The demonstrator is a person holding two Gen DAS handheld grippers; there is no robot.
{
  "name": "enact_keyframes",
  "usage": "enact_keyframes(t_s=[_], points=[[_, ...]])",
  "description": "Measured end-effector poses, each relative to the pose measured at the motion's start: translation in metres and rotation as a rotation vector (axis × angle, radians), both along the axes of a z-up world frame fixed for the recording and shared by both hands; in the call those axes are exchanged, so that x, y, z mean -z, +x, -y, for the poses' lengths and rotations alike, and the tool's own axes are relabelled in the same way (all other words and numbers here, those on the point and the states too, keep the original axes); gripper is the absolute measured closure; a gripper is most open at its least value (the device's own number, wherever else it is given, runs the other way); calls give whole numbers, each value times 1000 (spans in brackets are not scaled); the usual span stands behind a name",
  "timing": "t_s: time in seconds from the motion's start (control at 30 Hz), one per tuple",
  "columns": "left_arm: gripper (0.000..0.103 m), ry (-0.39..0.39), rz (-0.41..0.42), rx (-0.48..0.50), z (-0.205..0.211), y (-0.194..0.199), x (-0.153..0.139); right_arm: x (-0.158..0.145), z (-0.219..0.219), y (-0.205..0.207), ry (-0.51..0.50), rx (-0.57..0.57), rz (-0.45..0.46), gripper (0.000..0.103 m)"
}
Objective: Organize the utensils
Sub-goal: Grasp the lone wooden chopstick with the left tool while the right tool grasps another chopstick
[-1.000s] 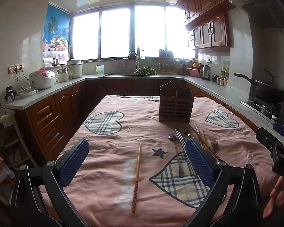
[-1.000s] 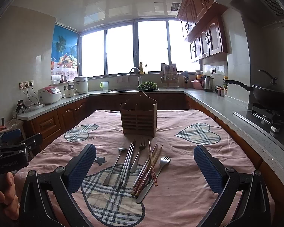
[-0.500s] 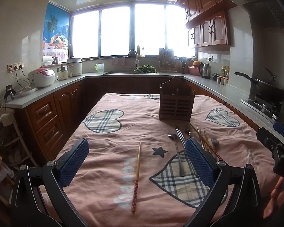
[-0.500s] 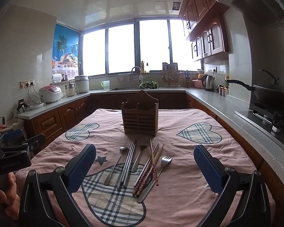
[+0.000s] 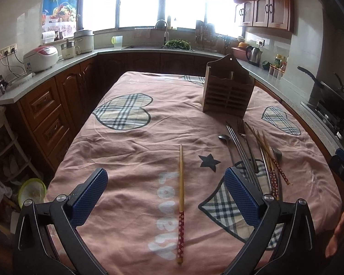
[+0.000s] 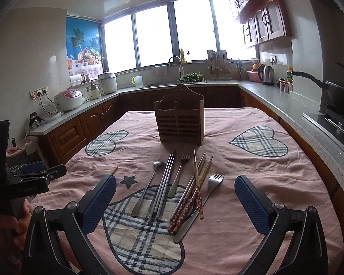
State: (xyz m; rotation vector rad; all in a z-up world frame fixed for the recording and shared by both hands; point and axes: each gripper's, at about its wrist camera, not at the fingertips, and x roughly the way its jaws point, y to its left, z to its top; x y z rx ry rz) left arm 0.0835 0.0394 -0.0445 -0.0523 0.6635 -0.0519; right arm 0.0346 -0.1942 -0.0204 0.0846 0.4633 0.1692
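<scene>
Utensils (image 6: 181, 183) lie in a loose fan on the pink cloth (image 6: 252, 171) covering my desk, just in front of the slatted wooden holder (image 6: 180, 123). From the right wrist I can count a spoon (image 6: 149, 183), steel chopsticks (image 6: 164, 183), two forks (image 6: 180, 174) and several patterned wooden chopsticks (image 6: 195, 190), some crossing each other. From the left wrist the same pile is partly hidden behind one blue finger, so their handles are cut off there.

One lone chopstick (image 5: 181, 197) lies apart to the left; the left wrist view shows its full length between my left gripper's (image 5: 166, 193) jaws, while the right view shows only its tip (image 6: 114, 170) behind a finger.

Both sets of jaws stand wide apart, holding nothing; the right gripper (image 6: 175, 201) hovers over the pile.

Pale lettering printed on the cloth reads "Lovely". On the left gripper's body, seen from the right view, there is small writing I cannot make out.
</scene>
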Motion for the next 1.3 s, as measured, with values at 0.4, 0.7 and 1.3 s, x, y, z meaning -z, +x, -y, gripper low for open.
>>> enact_keyframes(t_s=[0.4, 0.7, 1.3], points=[[0, 51, -141, 54, 15, 54, 26, 20, 21, 60, 71, -20, -179, 10], [6, 60, -223, 77, 20, 94, 42, 36, 30, 126, 65, -28, -287, 46], [37, 47, -409, 153, 32, 157, 78, 75, 14, 248, -3, -143, -501, 67]])
